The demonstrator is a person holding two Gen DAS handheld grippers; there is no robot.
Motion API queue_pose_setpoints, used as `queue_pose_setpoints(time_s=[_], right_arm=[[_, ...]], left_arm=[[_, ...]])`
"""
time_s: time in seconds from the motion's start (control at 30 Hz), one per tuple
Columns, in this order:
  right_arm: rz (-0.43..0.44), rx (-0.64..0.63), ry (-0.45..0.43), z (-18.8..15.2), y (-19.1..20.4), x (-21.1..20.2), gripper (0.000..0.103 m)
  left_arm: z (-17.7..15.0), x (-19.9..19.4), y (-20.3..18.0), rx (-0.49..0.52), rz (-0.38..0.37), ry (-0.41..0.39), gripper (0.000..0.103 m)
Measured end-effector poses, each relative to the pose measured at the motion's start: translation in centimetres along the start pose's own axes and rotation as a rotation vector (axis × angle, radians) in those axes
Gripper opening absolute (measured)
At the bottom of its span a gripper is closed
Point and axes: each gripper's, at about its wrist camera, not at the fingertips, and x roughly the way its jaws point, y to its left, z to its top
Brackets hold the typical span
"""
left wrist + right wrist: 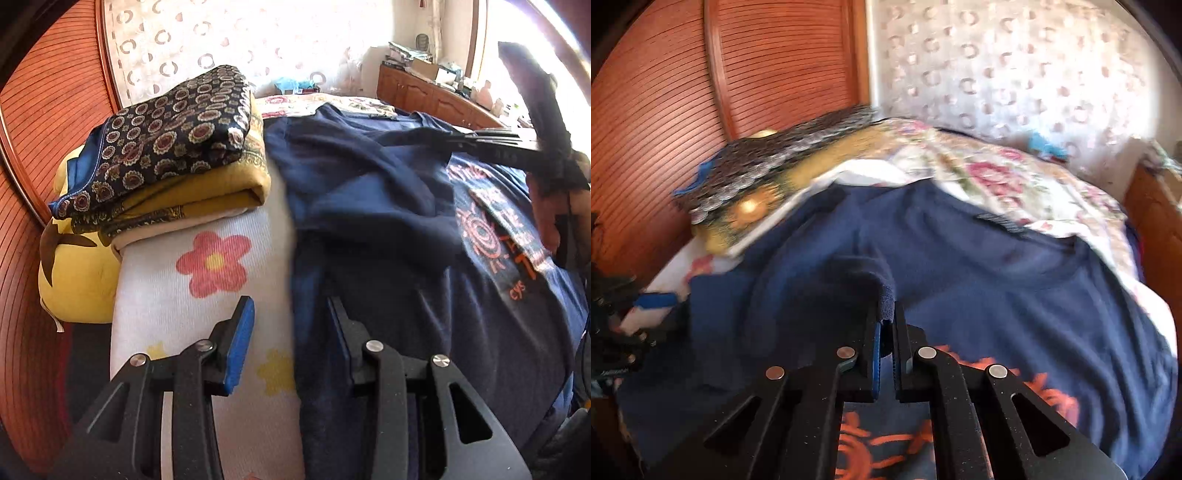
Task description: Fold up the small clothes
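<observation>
Louvred reddish wooden wardrobe doors (783, 66), sheer ring-patterned curtain (221, 40) over a bright window, cluttered wooden cabinet (436, 96), bed under floral cover (1015, 181), strong daylight.

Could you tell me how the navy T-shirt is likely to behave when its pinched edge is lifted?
The navy T-shirt will probably droop limply: it already lies in soft folds where the right claw pinches its hem. It looks light, so it should lift easily. It may drag across the flowered sheet rather than slide cleanly.

Both wrist views overlook navy shirt (388, 221).
</observation>
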Motion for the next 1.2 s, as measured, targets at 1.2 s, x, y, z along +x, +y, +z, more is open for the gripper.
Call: queue_pose_setpoints(time_s=[1.2], right_arm=[[0.228, -0.284, 0.032, -5.7, 9.0, -2.7, 0.003]], left_arm=[[-1.1, -0.2, 1.8, -0.104, 0.005, -0.071, 0.045]])
